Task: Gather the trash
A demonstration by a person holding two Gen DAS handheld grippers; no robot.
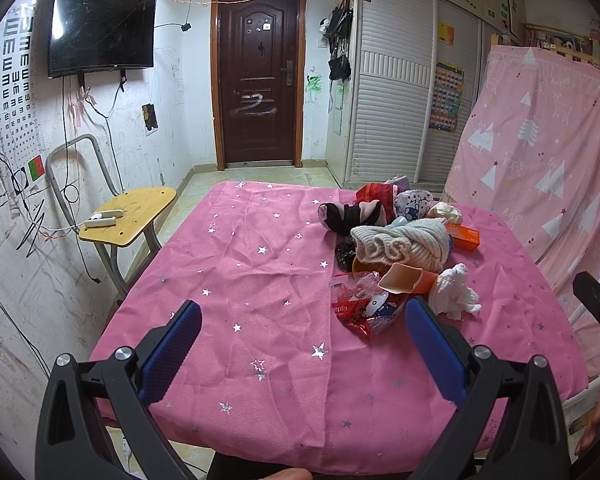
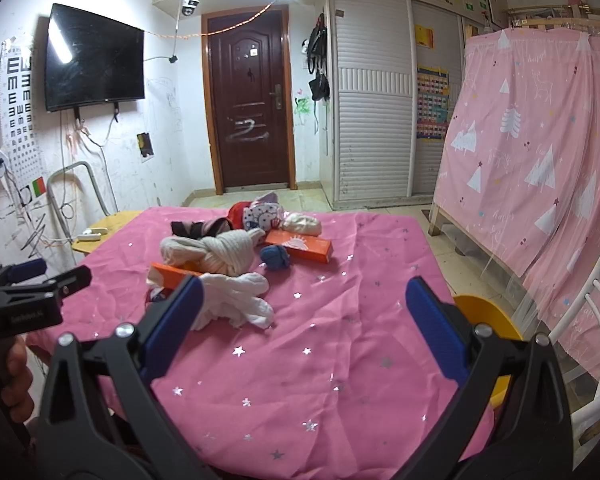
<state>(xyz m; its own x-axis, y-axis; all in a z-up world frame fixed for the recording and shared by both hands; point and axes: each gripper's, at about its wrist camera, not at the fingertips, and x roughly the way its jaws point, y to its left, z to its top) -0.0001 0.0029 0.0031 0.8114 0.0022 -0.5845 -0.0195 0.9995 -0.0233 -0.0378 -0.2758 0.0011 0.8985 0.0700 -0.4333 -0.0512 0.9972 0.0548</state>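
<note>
Both my grippers, left gripper [image 1: 303, 322] and right gripper [image 2: 304, 306], jaws wide, empty. Crumpled white tissue [image 2: 236, 300] and crinkled red plastic wrapper [image 1: 362, 308] sit on pink-clothed desk [image 1: 260, 280] among socks; risk: snagging clothes or cloth.

Desk cover [image 1: 260, 280]: matt pink cloth, creased, shiny foil stars. Cream hat [image 1: 404, 242]: ribbed knit. Wrapper [image 1: 364, 308]: glossy crinkled plastic. Tissue [image 1: 454, 290]: crumpled white paper. Orange box [image 2: 300, 246]: smooth card. Jaws: matt black plastic, textured blue pads [image 1: 176, 344].

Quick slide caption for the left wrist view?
Open left gripper above pink tablecloth, facing crinkled plastic wrapper and white tissue.
</note>
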